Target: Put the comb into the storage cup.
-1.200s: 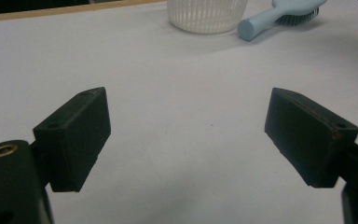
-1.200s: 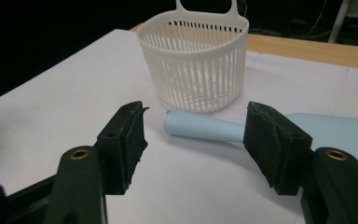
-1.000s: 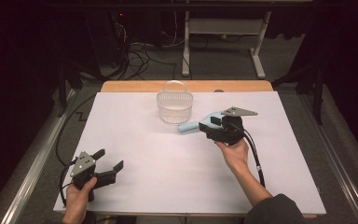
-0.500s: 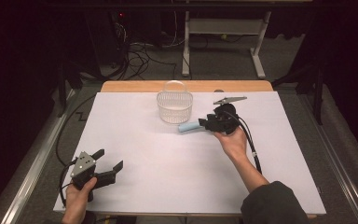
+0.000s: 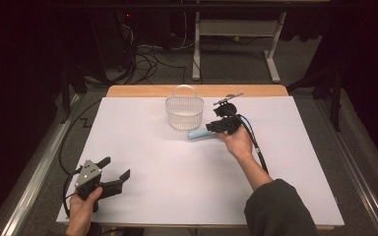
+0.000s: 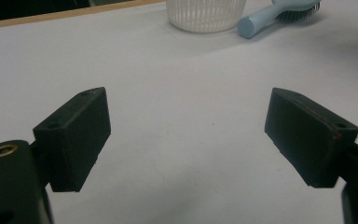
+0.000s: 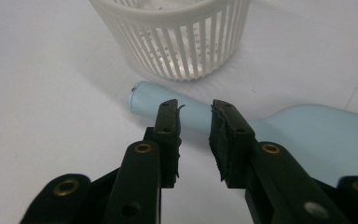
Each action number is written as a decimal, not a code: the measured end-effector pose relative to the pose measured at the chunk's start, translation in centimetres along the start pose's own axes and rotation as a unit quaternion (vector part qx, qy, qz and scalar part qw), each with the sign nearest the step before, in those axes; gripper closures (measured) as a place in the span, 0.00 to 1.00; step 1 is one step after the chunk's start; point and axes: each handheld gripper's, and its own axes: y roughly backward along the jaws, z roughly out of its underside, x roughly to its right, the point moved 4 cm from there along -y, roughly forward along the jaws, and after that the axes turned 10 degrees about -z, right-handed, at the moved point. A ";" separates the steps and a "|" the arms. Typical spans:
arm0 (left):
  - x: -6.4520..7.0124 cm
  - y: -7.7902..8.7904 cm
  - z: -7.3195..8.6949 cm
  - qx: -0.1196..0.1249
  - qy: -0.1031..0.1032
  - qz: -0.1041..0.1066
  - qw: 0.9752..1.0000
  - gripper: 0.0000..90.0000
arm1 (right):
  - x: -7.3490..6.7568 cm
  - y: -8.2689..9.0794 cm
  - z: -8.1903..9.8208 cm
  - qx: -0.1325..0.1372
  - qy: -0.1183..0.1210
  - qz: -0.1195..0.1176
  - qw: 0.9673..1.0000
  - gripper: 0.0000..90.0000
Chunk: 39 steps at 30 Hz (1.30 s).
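Note:
A light blue hairbrush (image 5: 197,133) lies on the white table, its handle end close to a white slatted plastic basket (image 5: 184,112). My right gripper (image 5: 210,127) hovers low over the brush, pointing left along it. In the right gripper view its jaws (image 7: 195,109) stand a narrow gap apart just above the handle (image 7: 144,100), gripping nothing, with the basket (image 7: 177,42) right behind. My left gripper (image 5: 115,167) rests at the table's front left, wide open and empty (image 6: 186,135). Its view shows the basket (image 6: 205,16) and brush (image 6: 261,21) far off.
A white sheet (image 5: 177,187) covers the table, with a wooden edge (image 5: 142,91) at the back. Cables (image 5: 152,59) and a desk frame (image 5: 236,34) lie on the floor beyond. A black cable (image 5: 256,152) trails from the right gripper along the forearm.
The right gripper has moved left and slightly away, coming down over the brush. The brush has barely shifted. The left gripper has stayed put.

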 end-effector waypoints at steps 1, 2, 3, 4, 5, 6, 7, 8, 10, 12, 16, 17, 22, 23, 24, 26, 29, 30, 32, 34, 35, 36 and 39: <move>0.0 0.0 0.0 0.000 0.000 0.000 1.000 0.17 | 0.0 -0.2 -0.1 -0.004 0.000 0.000 1.000 0.83; 0.0 0.0 0.0 0.000 0.000 0.000 1.000 0.17 | 0.0 -0.4 -0.2 -0.006 0.001 0.002 1.000 0.85; 0.0 0.0 0.0 -0.001 0.000 0.001 1.000 0.17 | 0.0 -0.6 -0.3 -0.011 0.000 0.002 1.000 0.86; 0.0 0.0 0.0 -0.001 -0.001 0.001 1.000 0.17 | 0.0 -0.9 -0.4 -0.015 0.000 0.003 1.000 0.87; 0.0 0.0 0.0 -0.002 -0.002 0.001 1.000 0.17 | 0.0 -1.1 -0.5 -0.020 -0.001 0.005 1.000 0.89; 0.0 0.0 0.0 -0.003 -0.002 0.001 1.000 0.17 | 0.0 -1.3 -0.6 -0.024 -0.004 0.005 1.000 0.90; 0.0 0.0 0.0 -0.003 -0.003 0.001 1.000 0.17 | -0.1 -1.5 -0.8 -0.025 -0.005 0.005 1.000 0.91; 0.0 0.0 0.0 -0.003 -0.003 0.001 1.000 0.17 | 0.0 -1.7 -0.9 -0.028 -0.005 0.007 1.000 0.92; 0.0 0.0 0.0 -0.003 -0.003 0.000 1.000 0.17 | -0.1 -2.2 -1.2 -0.032 -0.006 0.010 0.999 0.94; 0.0 0.0 0.0 -0.002 -0.001 0.001 1.000 0.17 | 0.0 -2.6 -1.4 -0.039 -0.006 0.016 0.999 0.97; 0.0 -0.1 0.0 -0.003 -0.002 0.003 1.000 0.17 | 0.0 -3.3 -1.5 -0.044 -0.005 0.026 0.999 1.00; 0.0 -0.1 0.0 -0.003 -0.002 0.003 1.000 0.17 | 0.1 -3.7 -1.6 -0.048 -0.004 0.031 0.998 1.00; 0.0 -0.1 0.0 -0.004 -0.003 0.004 1.000 0.17 | 0.2 -4.5 -1.8 -0.053 -0.011 0.043 0.998 1.00; 0.0 -0.1 0.0 -0.004 -0.003 0.004 1.000 0.17 | 0.3 -4.6 -1.8 -0.051 -0.012 0.046 0.998 1.00; 0.1 -0.1 0.0 -0.005 -0.004 0.004 1.000 0.17 | 0.3 -4.7 -1.9 -0.052 -0.011 0.049 0.997 1.00; 0.1 -0.1 0.0 -0.005 -0.004 0.005 1.000 0.17 | 0.2 -4.8 -2.0 -0.053 -0.013 0.050 0.997 1.00; 0.1 -0.1 0.0 -0.005 -0.004 0.006 1.000 0.17 | 0.3 -5.2 -2.1 -0.054 -0.016 0.057 0.997 1.00; 0.1 -0.1 0.0 -0.005 -0.004 0.006 1.000 0.17 | 0.3 -5.2 -2.1 -0.054 -0.016 0.057 0.997 1.00; 0.1 -0.1 0.0 -0.005 -0.004 0.006 1.000 0.17 | 0.3 -5.3 -2.2 -0.055 -0.015 0.057 0.997 1.00; 0.1 -0.1 0.0 -0.004 -0.004 0.006 1.000 0.17 | 0.4 -5.4 -2.2 -0.056 -0.016 0.057 0.997 1.00; 0.1 -0.1 0.0 -0.004 -0.004 0.006 1.000 0.17 | 0.4 -5.4 -2.2 -0.058 -0.016 0.057 0.997 1.00; 0.1 -0.1 0.0 -0.004 -0.004 0.006 1.000 0.17 | 0.4 -5.4 -2.2 -0.058 -0.016 0.057 0.997 1.00; 0.0 -0.1 0.0 -0.004 -0.003 0.006 1.000 0.17 | 0.4 -5.6 -2.0 -0.060 -0.016 0.056 0.996 1.00</move>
